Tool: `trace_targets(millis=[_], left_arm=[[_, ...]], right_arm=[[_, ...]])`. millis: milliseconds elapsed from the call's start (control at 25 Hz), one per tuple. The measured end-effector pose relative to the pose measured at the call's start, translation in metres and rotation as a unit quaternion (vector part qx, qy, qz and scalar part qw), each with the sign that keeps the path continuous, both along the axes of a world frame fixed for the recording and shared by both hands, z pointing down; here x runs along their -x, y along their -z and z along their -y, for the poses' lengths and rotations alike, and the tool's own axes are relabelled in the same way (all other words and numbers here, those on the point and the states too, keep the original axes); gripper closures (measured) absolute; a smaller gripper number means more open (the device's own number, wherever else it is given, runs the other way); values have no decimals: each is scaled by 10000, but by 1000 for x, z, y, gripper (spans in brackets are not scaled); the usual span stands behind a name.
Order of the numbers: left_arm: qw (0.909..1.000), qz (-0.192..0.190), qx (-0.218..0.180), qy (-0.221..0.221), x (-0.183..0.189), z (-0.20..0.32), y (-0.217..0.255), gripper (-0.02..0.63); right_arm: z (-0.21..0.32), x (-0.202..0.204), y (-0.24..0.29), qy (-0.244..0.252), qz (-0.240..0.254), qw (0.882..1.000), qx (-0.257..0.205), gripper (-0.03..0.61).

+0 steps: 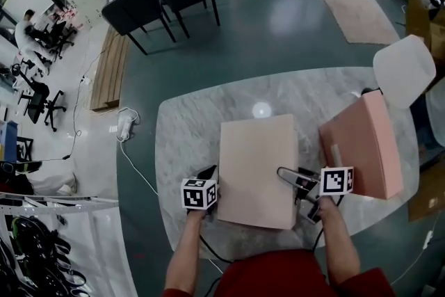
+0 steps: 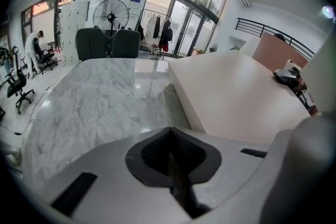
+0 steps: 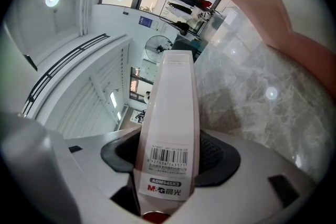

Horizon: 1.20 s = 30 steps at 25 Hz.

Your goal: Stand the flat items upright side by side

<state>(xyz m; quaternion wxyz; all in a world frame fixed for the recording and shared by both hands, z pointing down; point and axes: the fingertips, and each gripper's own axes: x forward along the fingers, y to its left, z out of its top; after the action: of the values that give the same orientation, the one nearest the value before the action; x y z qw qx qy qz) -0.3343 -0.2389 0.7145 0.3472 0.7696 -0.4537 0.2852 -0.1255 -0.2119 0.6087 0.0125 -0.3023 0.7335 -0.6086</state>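
I am at the start of raising the flat box [image 1: 256, 170], which lies broad face down in the middle of the marble table [image 1: 188, 129], directly in front of me. My right tongs [image 1: 297, 181] are turned on their side and pinch its right-hand edge, one pad over the top face and one beneath, with the barcode label [image 3: 169, 156] on that narrow edge facing straight back along the jaws. My left tongs [image 2: 169, 150] are pressed together with nothing in them, and they sit on the table just beside the box's left edge. The second box [image 1: 365, 146] already stands on edge to the right, near the flat one but apart from it; whether it is fully upright or leaning a little I cannot tell. Next, I judge, the right side has to swing up with the left edge as a hinge, so the closed left tongs should brace that edge against sliding on the smooth marble. The box then has to come down close alongside its neighbour without knocking it. Both boxes are closed, so nothing shows what they hold, if anything.
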Motion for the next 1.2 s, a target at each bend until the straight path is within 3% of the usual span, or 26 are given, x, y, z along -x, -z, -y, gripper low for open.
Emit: trace_targets(millis=[120, 320, 680, 840, 1200], left_arm=[[9999, -69, -84, 70, -1, -2, 8, 611], [9991, -79, -344, 232, 1, -5, 34, 611], [9905, -68, -1182, 695, -2, -16, 88, 611], [9851, -122, -1498, 838, -5, -30, 112, 611], [9728, -309, -2109, 908, -42, -56, 161, 611]], right_arm=[[-6, -4, 3, -103, -190, 9998, -41, 301], [-9, 3, 33, -186, -185, 9984, -497, 302], [-17, -14, 75, -610, -629, 9863, -1394, 304], [-29, -22, 94, -782, -908, 9762, -1809, 304], [-52, -48, 141, -1049, -1588, 9398, -2839, 304]])
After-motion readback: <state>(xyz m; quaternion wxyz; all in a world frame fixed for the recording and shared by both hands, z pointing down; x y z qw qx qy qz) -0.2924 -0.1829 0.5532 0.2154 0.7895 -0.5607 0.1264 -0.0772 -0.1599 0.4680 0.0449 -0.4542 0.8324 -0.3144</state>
